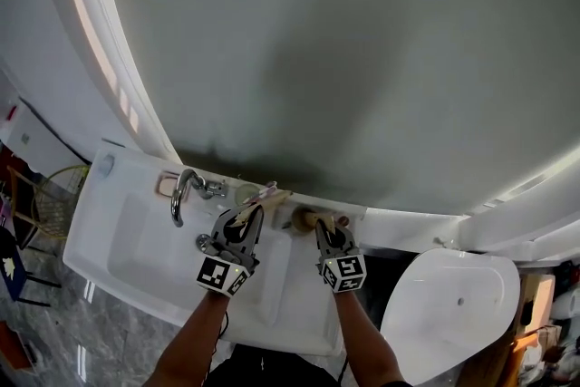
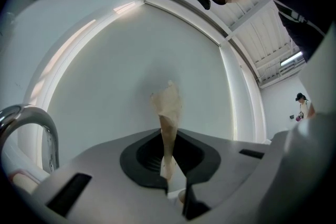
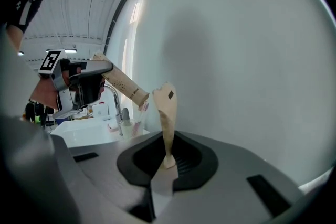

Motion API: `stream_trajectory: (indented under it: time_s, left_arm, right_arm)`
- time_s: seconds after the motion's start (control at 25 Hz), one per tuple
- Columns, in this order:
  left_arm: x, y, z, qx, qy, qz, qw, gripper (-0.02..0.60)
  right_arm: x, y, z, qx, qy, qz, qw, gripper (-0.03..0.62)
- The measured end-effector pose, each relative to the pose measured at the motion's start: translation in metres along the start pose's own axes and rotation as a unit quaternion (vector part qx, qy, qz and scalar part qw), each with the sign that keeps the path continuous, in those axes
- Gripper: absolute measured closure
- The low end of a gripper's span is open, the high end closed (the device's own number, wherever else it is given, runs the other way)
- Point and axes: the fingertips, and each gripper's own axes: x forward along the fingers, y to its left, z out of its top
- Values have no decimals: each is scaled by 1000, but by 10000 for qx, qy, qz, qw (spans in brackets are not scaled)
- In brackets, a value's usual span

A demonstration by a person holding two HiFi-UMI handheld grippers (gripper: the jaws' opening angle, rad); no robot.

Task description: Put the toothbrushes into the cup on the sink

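At the far left, beyond and to the left of the left gripper [image 1: 254,211], the white sink [image 1: 100,231] carries a chrome faucet [image 1: 186,190], which curves up at the left edge of the left gripper view. The cup [image 1: 246,192], a clear one, stands on the sink's back ledge just ahead of this gripper's jaws and just right of the faucet. The left gripper's jaws are nearly together, pinching a kraft paper toothbrush sleeve [image 2: 168,113] that sticks out past the fingertips. From the right gripper view, that sleeve slants down from the left gripper with its low end, where something pink shows, close above the cup [image 3: 135,127]. Whether it touches the rim I cannot tell. To the right, well apart from the left one, the right gripper [image 1: 328,227] is also closed narrow, clamped on a second paper toothbrush sleeve [image 3: 166,113] that rises from between its pads, with the pale wall [image 3: 252,60] ahead. The cup lies ahead and to the left of this gripper, past the left gripper's sleeve.
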Motion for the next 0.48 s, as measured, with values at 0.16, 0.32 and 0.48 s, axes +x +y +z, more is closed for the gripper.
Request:
stream_trajectory:
  time_s: [0.16, 0.32, 0.48]
  left_arm:
    - [0, 1, -3, -22, 18, 36, 10000, 538]
    - [-4, 0, -4, -54, 24, 66, 10000, 538]
    - [-6, -1, -2, -40, 11, 70, 10000, 538]
  right_arm:
    - [2, -3, -2, 34, 10, -40, 10000, 545]
    - [3, -4, -4, 66, -15, -70, 10000, 545]
    - [2, -6, -4, 74, -40, -82, 9999, 543]
